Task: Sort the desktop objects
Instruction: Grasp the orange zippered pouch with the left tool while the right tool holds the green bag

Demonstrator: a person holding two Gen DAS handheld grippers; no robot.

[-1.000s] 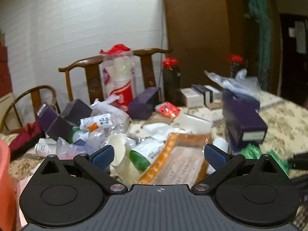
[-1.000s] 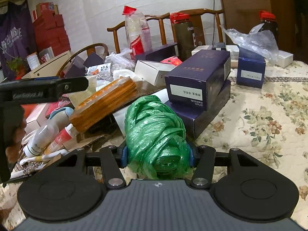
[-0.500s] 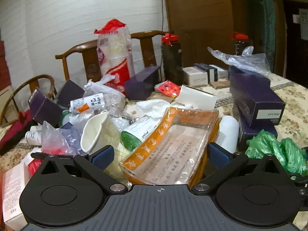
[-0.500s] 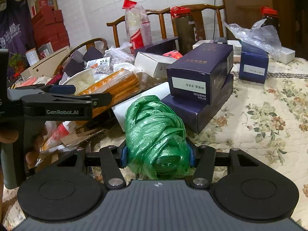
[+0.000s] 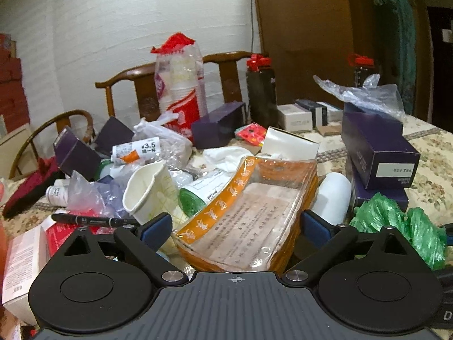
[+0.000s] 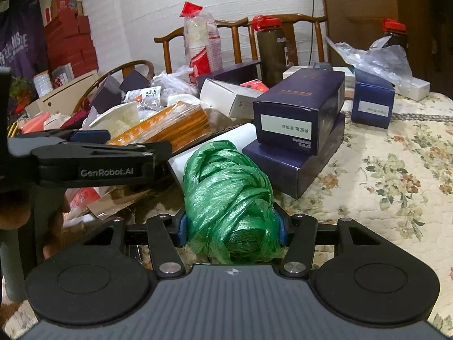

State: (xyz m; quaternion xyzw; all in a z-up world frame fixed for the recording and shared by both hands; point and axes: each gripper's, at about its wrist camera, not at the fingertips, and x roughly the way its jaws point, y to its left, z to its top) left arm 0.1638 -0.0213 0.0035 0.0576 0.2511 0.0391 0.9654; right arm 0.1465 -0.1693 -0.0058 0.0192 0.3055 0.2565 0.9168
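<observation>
Left wrist view: sorting barely begun, tabletop (image 5: 430,153) heaped. Left gripper (image 5: 236,228) stood wide with its fingers just closing in, straddling the glossy orange-edged clear packet (image 5: 249,218), pads not yet pressing. Crumpled paper cup (image 5: 147,195) near left.

Right wrist view: right gripper (image 6: 230,231) clamped half-wide on the crinkly green plastic bag roll (image 6: 226,195), near centre. Rigid navy cartons (image 6: 297,113) stacked behind, unsorted.

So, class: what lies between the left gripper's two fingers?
In the left wrist view, the orange packet lies between the left gripper fingers, whose jaws have just been closing, pads not yet touching.
</observation>
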